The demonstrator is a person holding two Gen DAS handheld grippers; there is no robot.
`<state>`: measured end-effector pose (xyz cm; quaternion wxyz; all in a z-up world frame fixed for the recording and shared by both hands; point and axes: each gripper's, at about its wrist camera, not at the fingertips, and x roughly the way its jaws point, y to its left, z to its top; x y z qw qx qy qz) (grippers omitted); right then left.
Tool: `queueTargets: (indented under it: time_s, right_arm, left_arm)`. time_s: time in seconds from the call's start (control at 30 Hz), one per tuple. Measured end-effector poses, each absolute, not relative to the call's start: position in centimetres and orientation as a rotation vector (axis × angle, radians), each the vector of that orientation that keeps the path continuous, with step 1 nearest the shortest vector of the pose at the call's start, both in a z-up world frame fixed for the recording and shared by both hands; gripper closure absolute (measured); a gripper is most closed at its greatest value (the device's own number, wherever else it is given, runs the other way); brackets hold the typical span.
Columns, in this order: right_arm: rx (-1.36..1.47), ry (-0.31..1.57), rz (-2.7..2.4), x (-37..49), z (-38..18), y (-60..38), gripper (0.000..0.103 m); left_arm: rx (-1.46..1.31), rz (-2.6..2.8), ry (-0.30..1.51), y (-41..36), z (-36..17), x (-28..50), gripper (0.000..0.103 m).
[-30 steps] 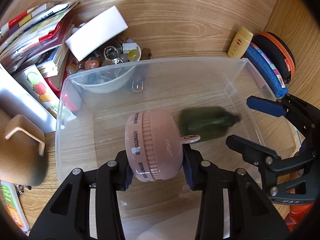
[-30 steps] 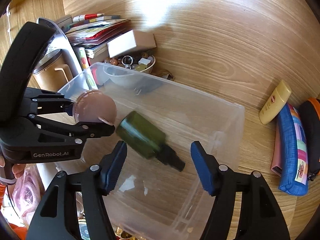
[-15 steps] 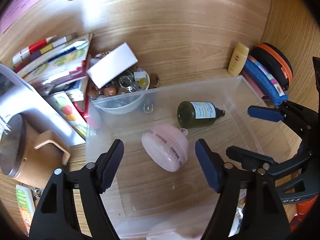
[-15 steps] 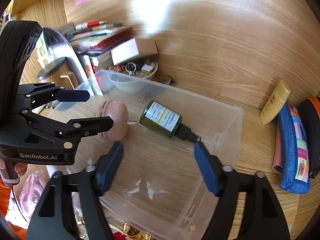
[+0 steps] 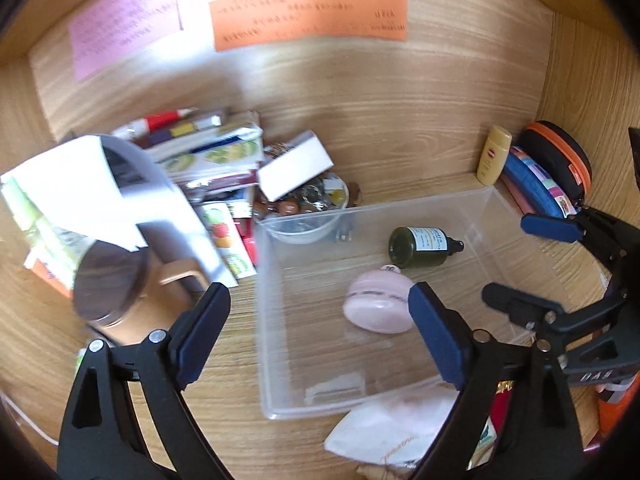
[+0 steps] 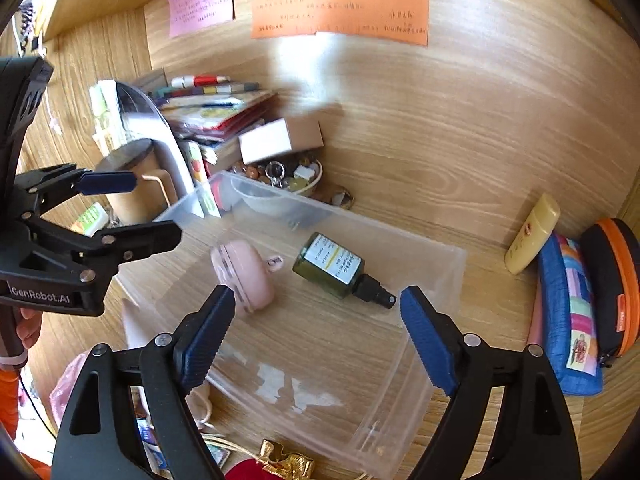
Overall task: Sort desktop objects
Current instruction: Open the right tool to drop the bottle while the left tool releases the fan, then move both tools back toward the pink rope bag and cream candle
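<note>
A clear plastic bin sits on the wooden desk. Inside it lie a round pink case and a dark green spray bottle on its side. My left gripper is open and empty, raised above the bin's left part; it also shows in the right wrist view. My right gripper is open and empty above the bin; it also shows in the left wrist view at the right.
Left of the bin are stacked books, a white box, a bowl of trinkets and a lidded brown mug. A yellow tube, a blue pencil case and an orange-rimmed black case lie at the right. A white pouch lies in front.
My left gripper has let go of the pink case, which now lies in the bin. Both grippers have pulled up and back. The green bottle has settled with its label up.
</note>
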<state>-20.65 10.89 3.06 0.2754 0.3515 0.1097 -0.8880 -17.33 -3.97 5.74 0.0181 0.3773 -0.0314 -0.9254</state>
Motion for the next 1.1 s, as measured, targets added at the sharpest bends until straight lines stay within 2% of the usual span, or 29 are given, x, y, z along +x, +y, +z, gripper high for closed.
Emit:
queueTargets:
  time_s: [0.07, 0.27, 0.63, 1.1]
  right_arm:
    - [0.926, 0.295, -2.393, -20.1, 3.7, 11.0, 0.019]
    - [0.816, 0.327, -2.442, -17.2, 6.0, 11.1, 0.005]
    - [0.689, 0.406, -2.520, -10.8, 6.8, 12.1, 0.005]
    - [0.802, 0.279, -2.512, -7.2, 3.2, 14.5, 0.004]
  left_arm:
    - [1.129, -2.869, -0.115, -4.1, 6.2, -16.3, 0.008]
    - [1.058, -2.866, -0.145, -4.4, 6.9, -13.3, 0.007]
    - [0.946, -2.883, -0.177, -3.5, 7.0, -7.5, 0.003]
    - [0.995, -2.868, -0.109, -3.3, 2.9, -3.1, 0.003]
